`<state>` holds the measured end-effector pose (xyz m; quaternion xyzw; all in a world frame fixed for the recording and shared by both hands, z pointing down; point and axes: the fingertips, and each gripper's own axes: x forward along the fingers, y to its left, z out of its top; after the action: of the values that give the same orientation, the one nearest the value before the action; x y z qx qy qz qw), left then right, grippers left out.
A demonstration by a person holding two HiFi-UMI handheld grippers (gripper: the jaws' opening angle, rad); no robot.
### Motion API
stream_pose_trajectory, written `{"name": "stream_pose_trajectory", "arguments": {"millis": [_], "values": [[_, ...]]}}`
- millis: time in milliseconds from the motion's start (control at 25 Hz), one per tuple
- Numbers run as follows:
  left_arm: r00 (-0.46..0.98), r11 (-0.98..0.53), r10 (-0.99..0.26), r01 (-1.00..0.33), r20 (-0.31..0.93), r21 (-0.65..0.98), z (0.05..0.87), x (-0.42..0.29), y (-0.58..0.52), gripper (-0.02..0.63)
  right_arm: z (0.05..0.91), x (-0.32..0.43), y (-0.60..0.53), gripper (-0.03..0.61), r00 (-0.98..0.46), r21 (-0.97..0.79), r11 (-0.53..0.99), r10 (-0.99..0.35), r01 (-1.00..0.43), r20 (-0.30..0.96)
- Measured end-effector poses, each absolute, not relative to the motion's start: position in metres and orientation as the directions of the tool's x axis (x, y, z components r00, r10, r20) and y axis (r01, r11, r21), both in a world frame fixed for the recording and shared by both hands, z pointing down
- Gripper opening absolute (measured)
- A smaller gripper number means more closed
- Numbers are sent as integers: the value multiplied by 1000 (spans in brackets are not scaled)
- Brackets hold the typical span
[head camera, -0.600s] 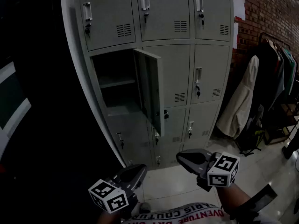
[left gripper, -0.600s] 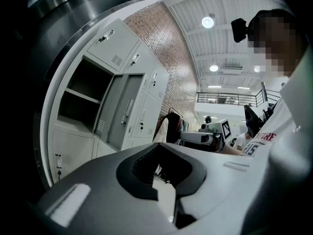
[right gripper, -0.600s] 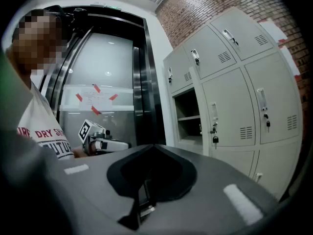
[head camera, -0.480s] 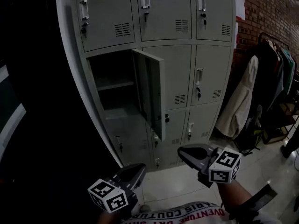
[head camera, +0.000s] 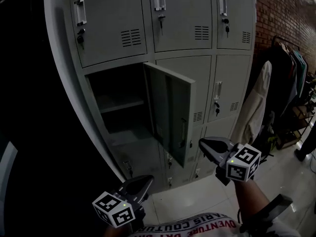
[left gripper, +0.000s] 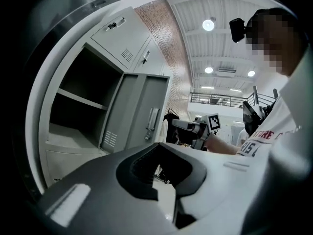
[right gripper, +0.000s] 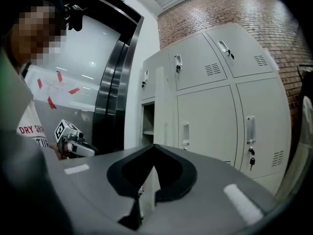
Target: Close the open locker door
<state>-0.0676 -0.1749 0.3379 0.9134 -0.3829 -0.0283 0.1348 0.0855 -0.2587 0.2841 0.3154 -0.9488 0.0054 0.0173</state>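
A grey locker bank [head camera: 177, 19] fills the head view. One middle-row door [head camera: 170, 110] at the left column stands swung outward, and its compartment [head camera: 118, 102] shows a bare shelf. My right gripper [head camera: 204, 144] hovers just right of and below the door's free edge, apart from it, jaws shut and empty. My left gripper [head camera: 144, 183] hangs lower, in front of the bottom lockers, also shut and empty. The left gripper view shows the open door [left gripper: 139, 111] and the right gripper [left gripper: 188, 126] beyond it. In the right gripper view the door [right gripper: 165, 111] is nearly edge-on.
Coats hang on a rack [head camera: 256, 107] to the right of the lockers, against a brick wall [head camera: 286, 14]. A dark metal frame [right gripper: 117, 82] stands left of the lockers. Keys hang from several closed doors [head camera: 216, 107]. Glossy floor [head camera: 197, 196] lies below.
The view has moved closer to the lockers, so the open door looks larger. My right gripper has risen toward the door's free edge. The door's angle looks unchanged.
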Motion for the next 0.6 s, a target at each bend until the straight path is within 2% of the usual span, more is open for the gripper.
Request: {"name": "stream_pose_trajectory", "arguments": {"millis": [240,600], "values": [[730,-694,-681,-667,54,270,342,-96,-206,5,286,84,-317,-11,-731,-22,731,-681,-682,54],[739,-697,-671,-657,63,288,351,-131,-225,5,291,57,-331,-15,-717,-7,718,-694,-696,63]]}}
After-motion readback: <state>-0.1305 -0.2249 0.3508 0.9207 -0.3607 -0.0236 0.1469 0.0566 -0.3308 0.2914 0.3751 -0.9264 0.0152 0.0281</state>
